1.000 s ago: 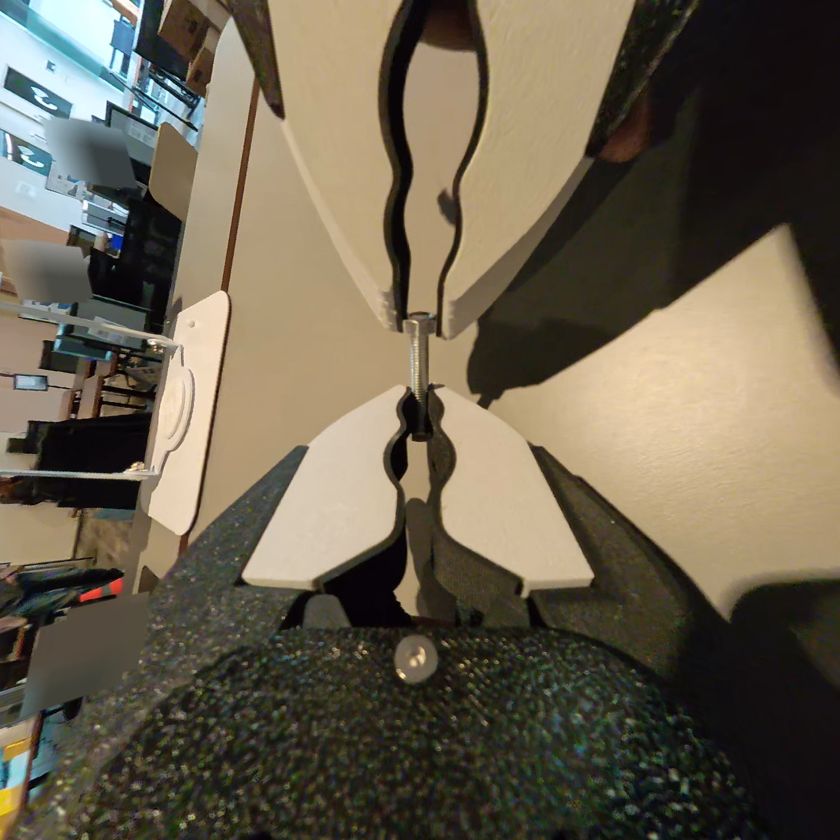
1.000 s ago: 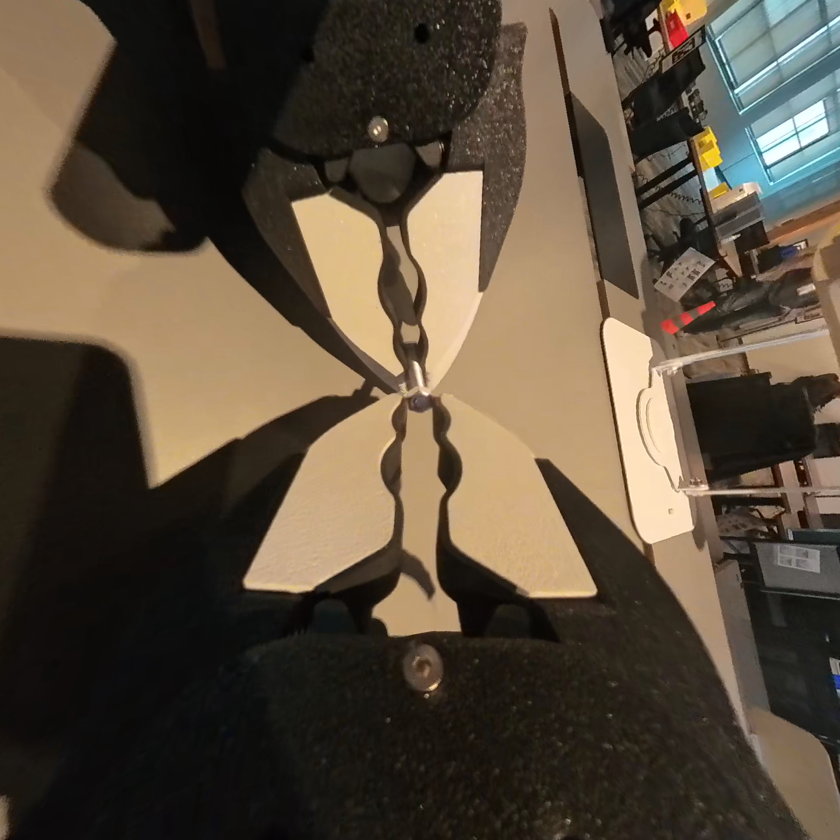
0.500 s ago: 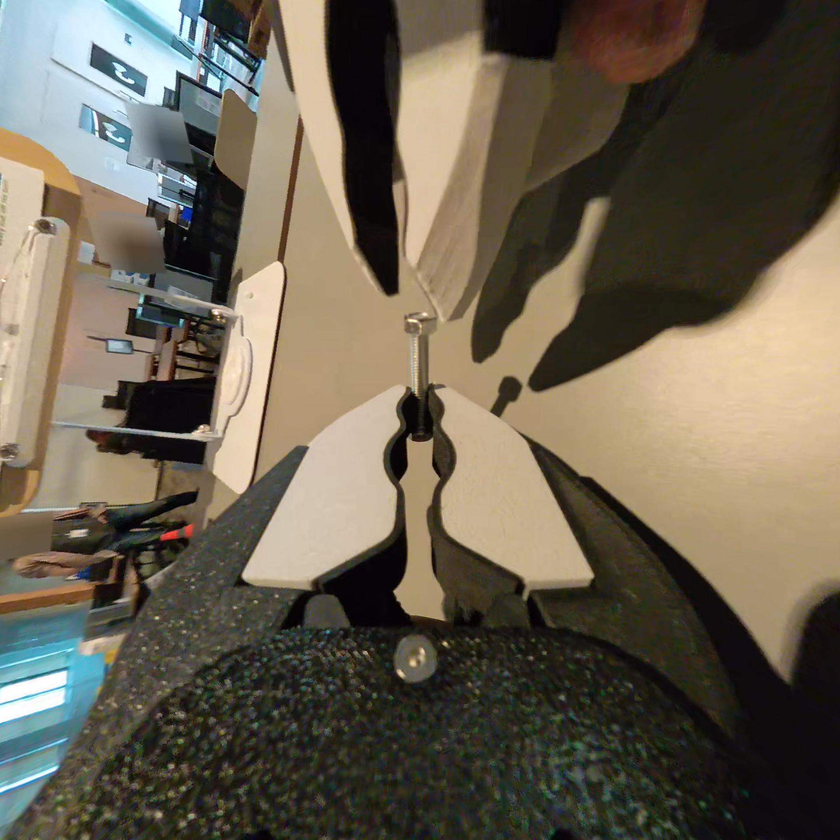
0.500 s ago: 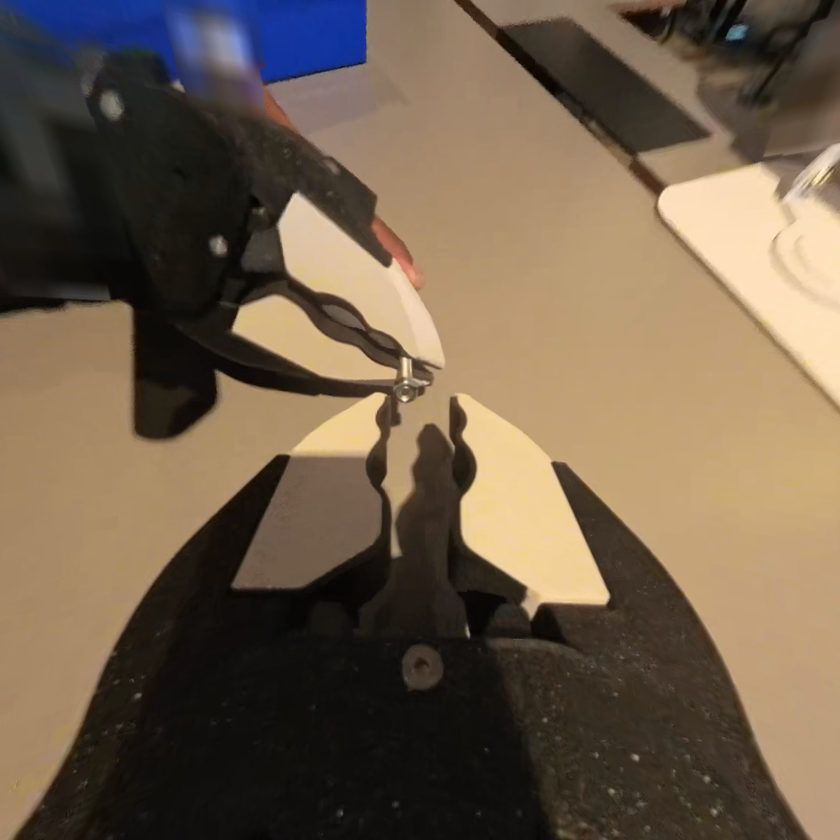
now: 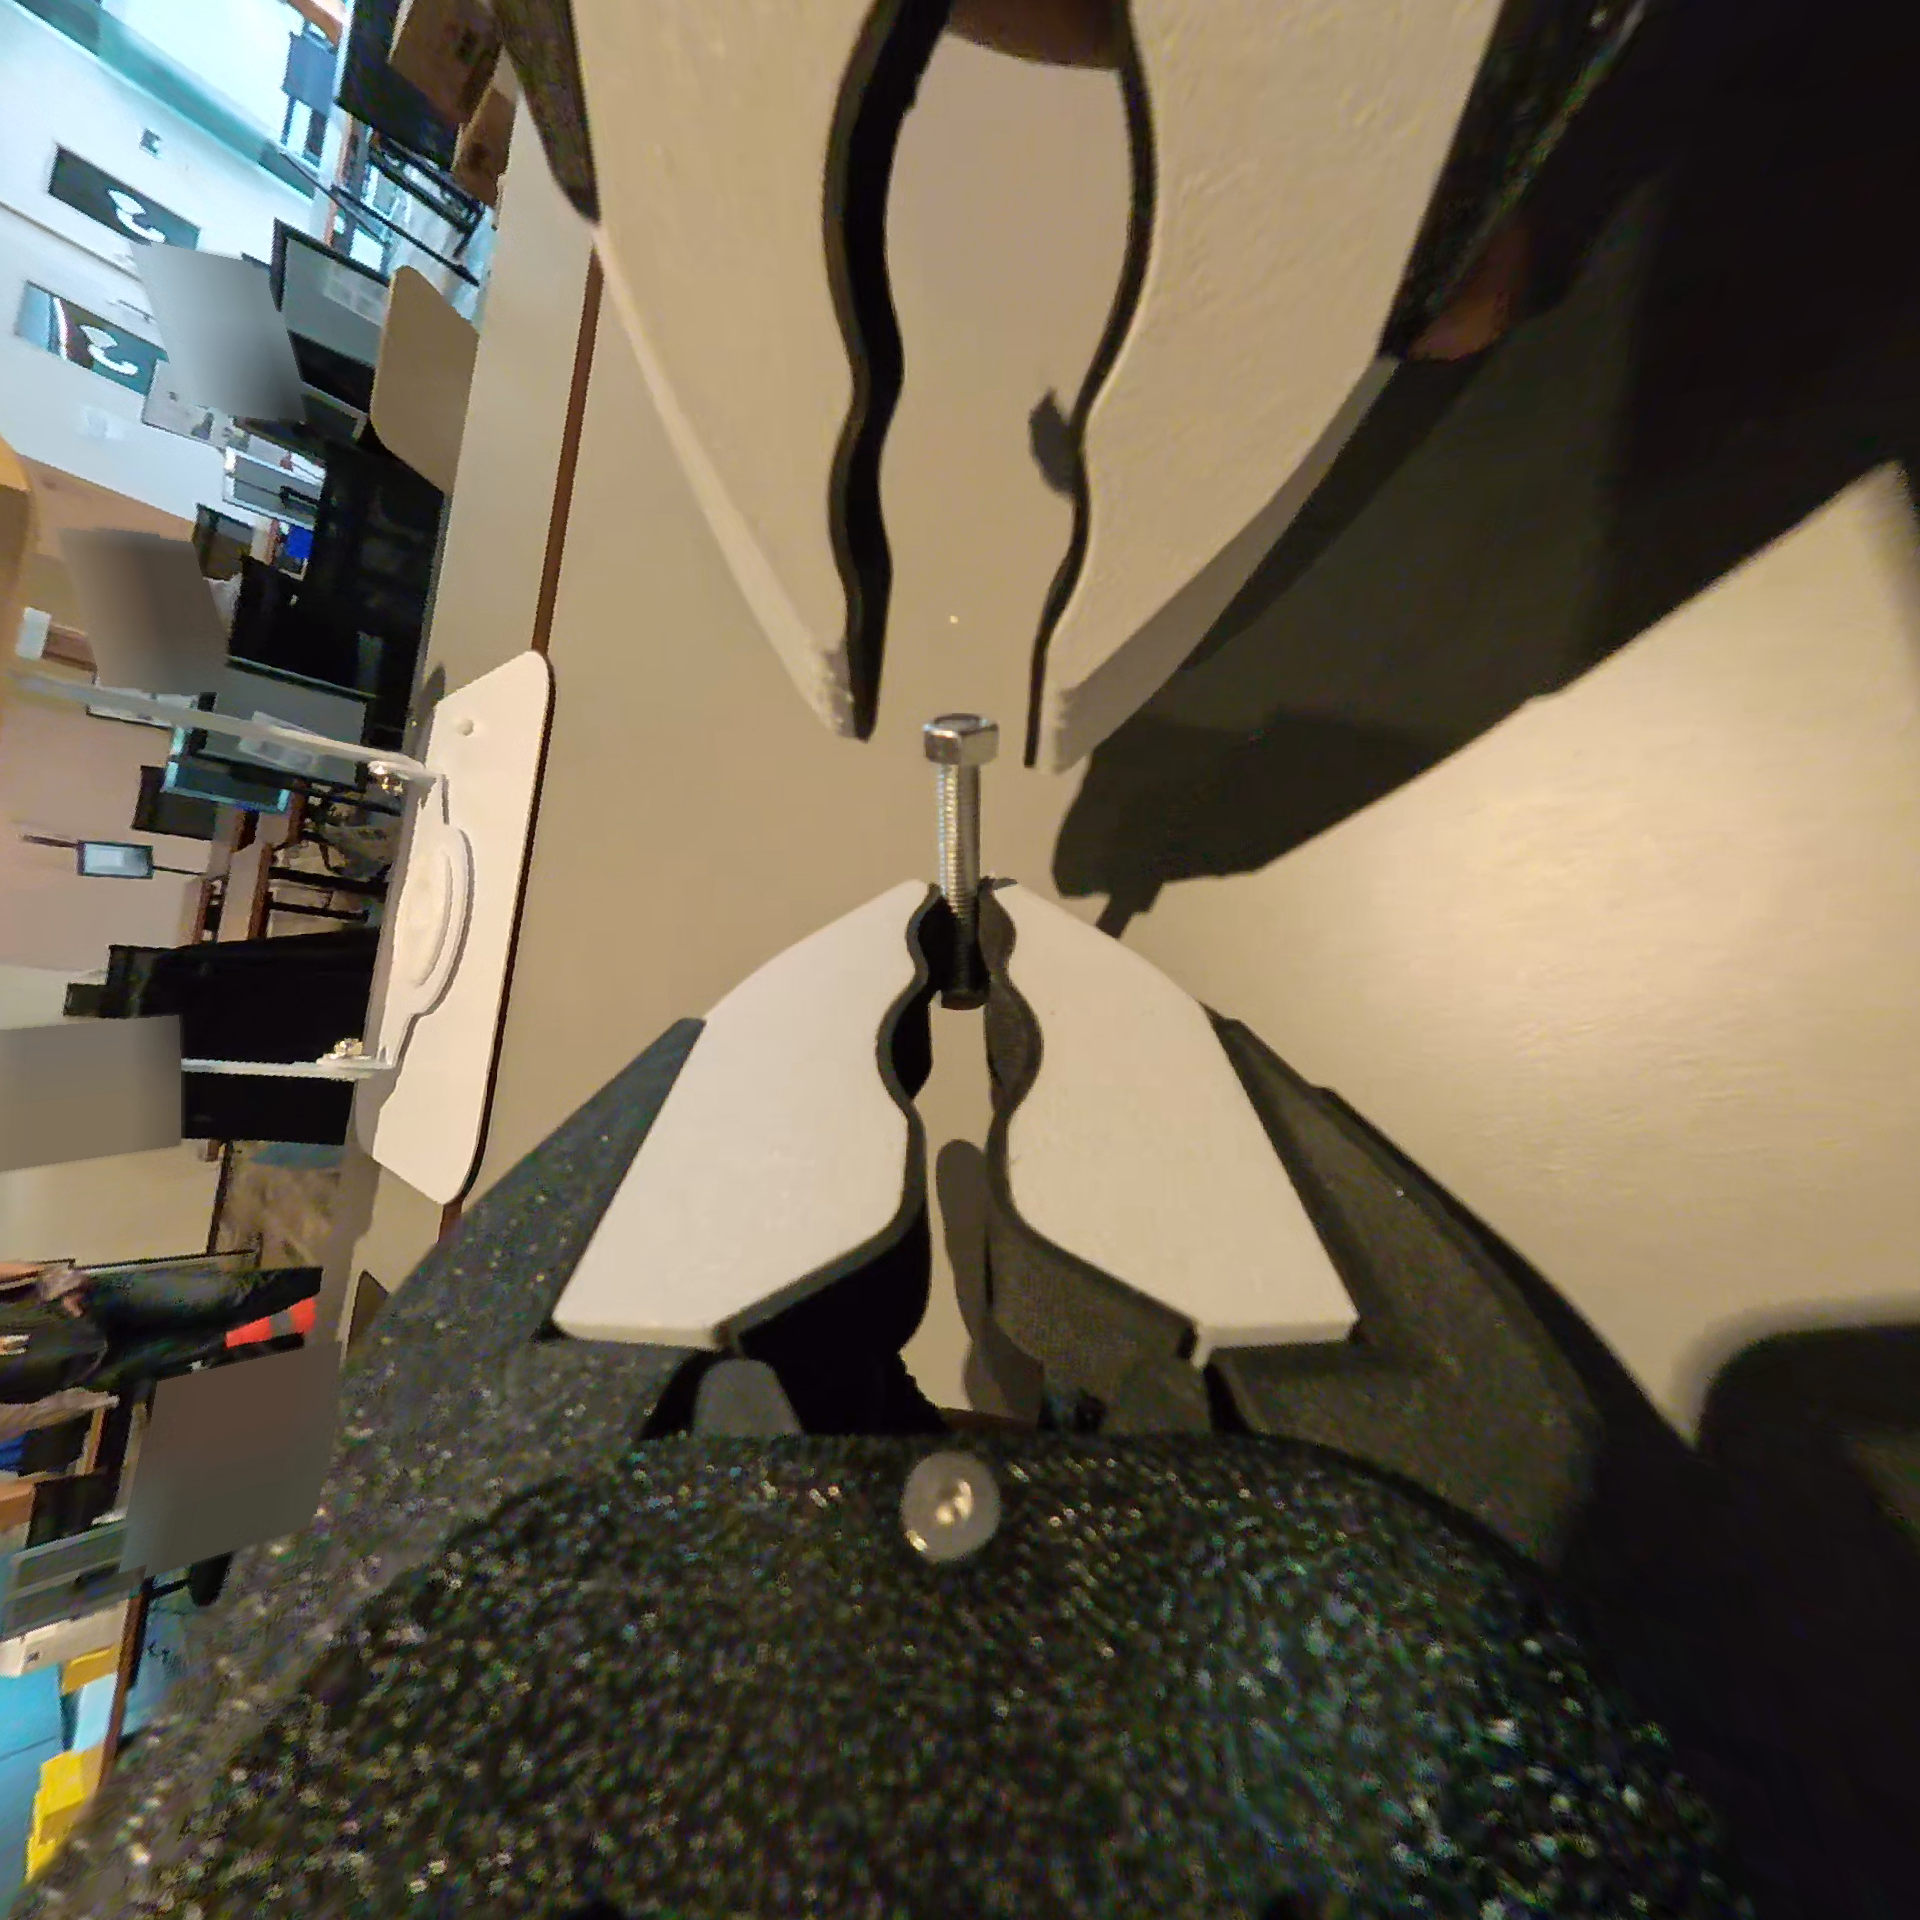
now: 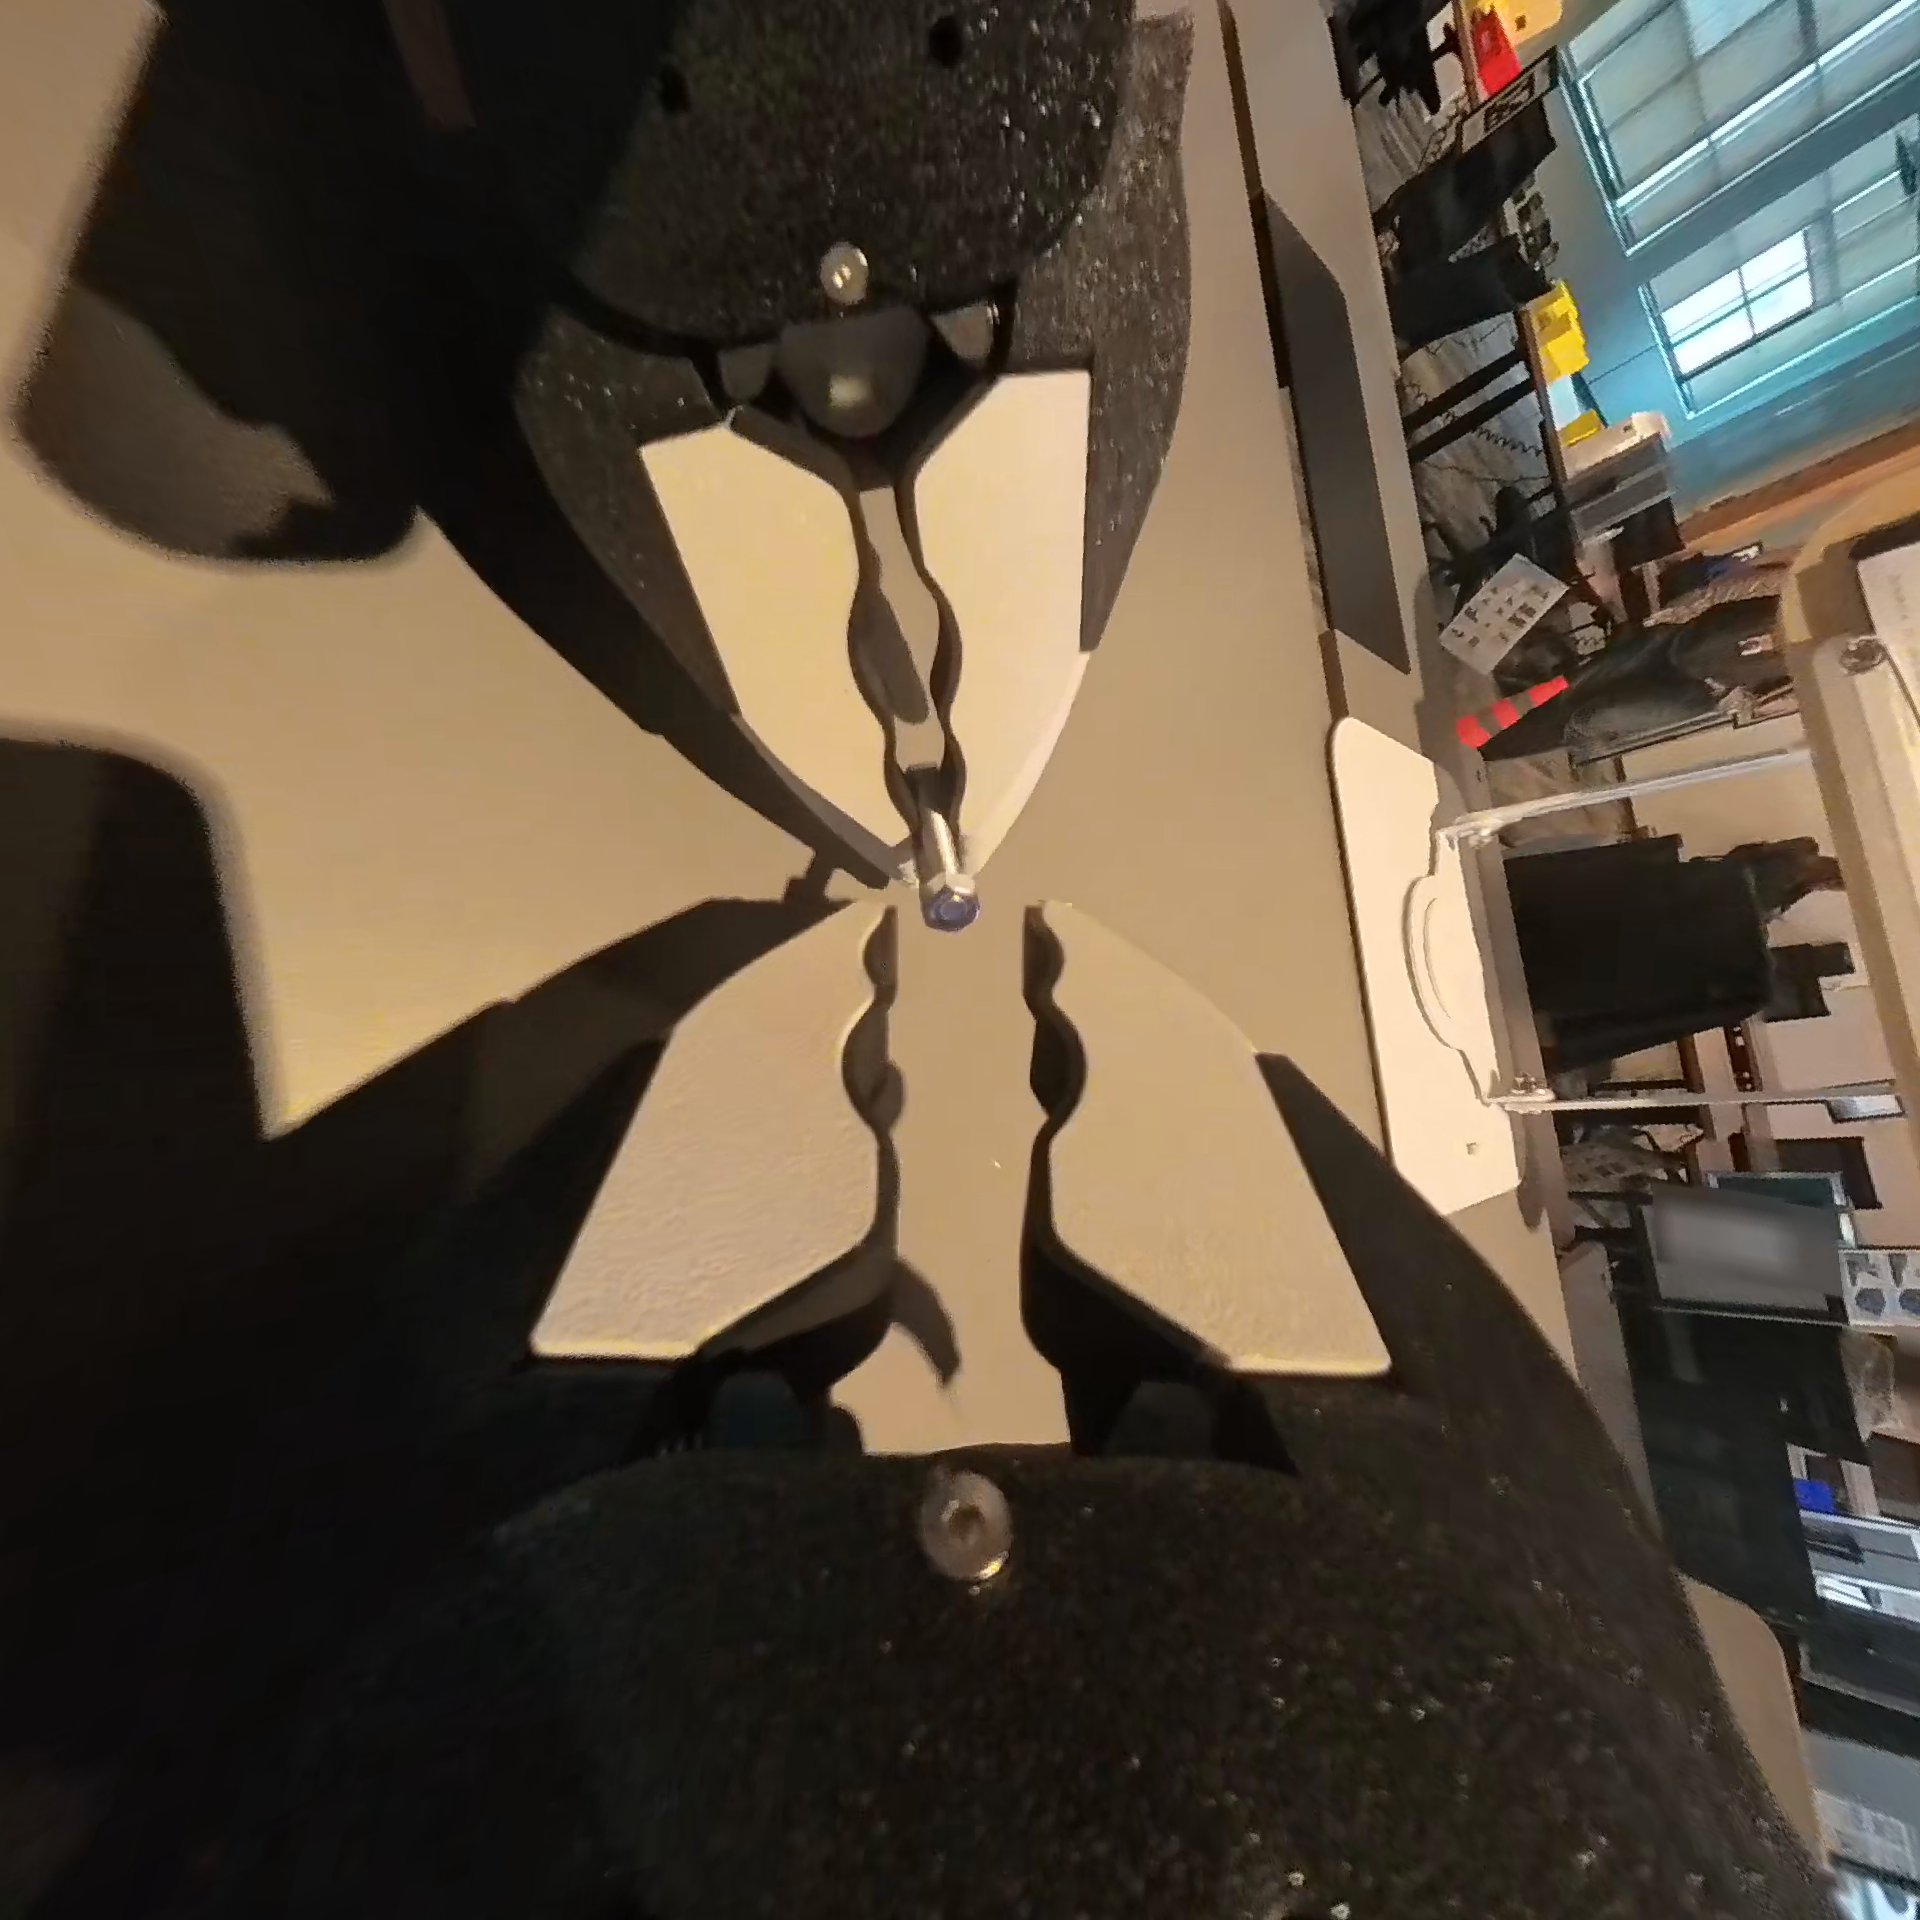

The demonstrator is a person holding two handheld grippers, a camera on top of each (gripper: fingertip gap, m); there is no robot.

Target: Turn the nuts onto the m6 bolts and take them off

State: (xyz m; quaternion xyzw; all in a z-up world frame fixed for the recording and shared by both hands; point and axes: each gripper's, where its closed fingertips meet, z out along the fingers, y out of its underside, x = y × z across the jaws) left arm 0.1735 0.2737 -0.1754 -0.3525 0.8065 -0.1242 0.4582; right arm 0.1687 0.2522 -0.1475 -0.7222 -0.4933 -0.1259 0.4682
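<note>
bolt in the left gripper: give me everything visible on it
The bolt is a slim, silver, metal-looking hex-head screw with a threaded shank. The left gripper is shut on its lower end, so the tip is hidden in the dark notch between the pads. It points straight out along the fingers, head outermost, held above the beige table. The right gripper is open, its tips either side of the head and not touching it. No nut is visible on the exposed thread.

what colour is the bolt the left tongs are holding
Shiny silver metal bolt; the left wrist view shows it best.
</note>
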